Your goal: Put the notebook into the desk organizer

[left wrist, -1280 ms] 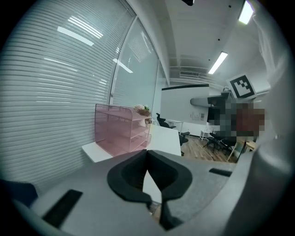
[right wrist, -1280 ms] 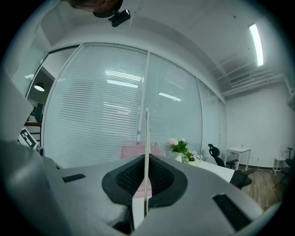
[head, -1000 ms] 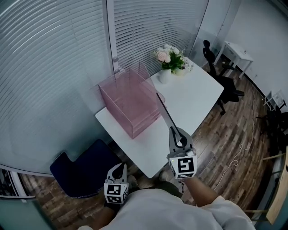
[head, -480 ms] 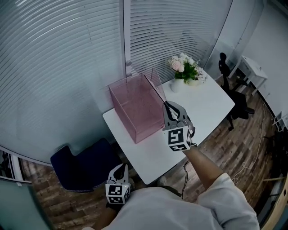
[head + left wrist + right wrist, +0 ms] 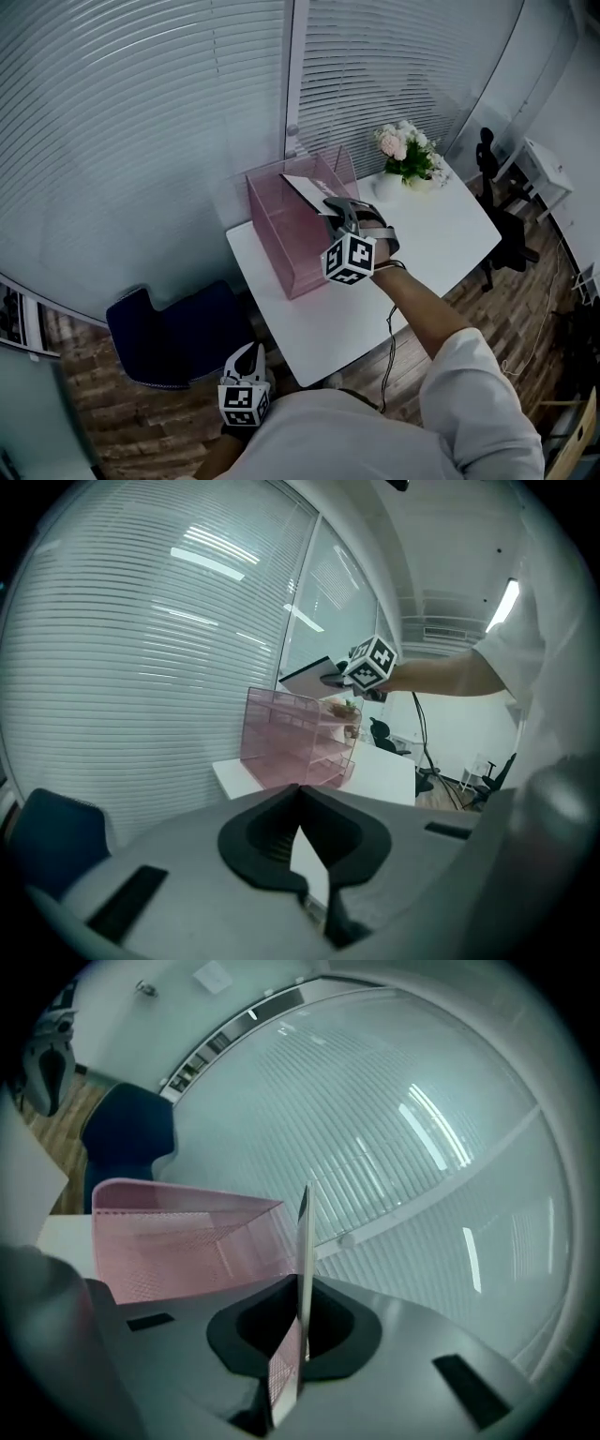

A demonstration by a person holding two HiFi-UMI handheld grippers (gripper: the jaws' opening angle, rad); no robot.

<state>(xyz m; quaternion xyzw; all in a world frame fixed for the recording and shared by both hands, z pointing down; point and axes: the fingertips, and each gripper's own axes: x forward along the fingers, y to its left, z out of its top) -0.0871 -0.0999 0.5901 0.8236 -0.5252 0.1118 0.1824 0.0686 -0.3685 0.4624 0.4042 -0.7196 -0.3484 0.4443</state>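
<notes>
A thin notebook (image 5: 307,186) with a white cover is pinched by its near edge in my right gripper (image 5: 336,208), which is shut on it. It hangs tilted over the open top of the pink mesh desk organizer (image 5: 281,234) at the table's left end. In the right gripper view the notebook (image 5: 303,1241) stands edge-on between the jaws, with the organizer (image 5: 178,1232) below and to the left. My left gripper (image 5: 247,354) stays low by my body, shut with nothing in it. From there I see the organizer (image 5: 286,747) and the notebook (image 5: 305,677) above it.
The white table (image 5: 441,234) carries a vase of flowers (image 5: 405,155) at its far end. A blue chair (image 5: 173,333) stands by the table's left side. Slatted blinds behind glass run close behind the organizer. A black office chair (image 5: 502,202) is at the right.
My right gripper has carried the notebook up and to the left, from over the table's near edge to above the organizer. The left gripper has stayed put.
</notes>
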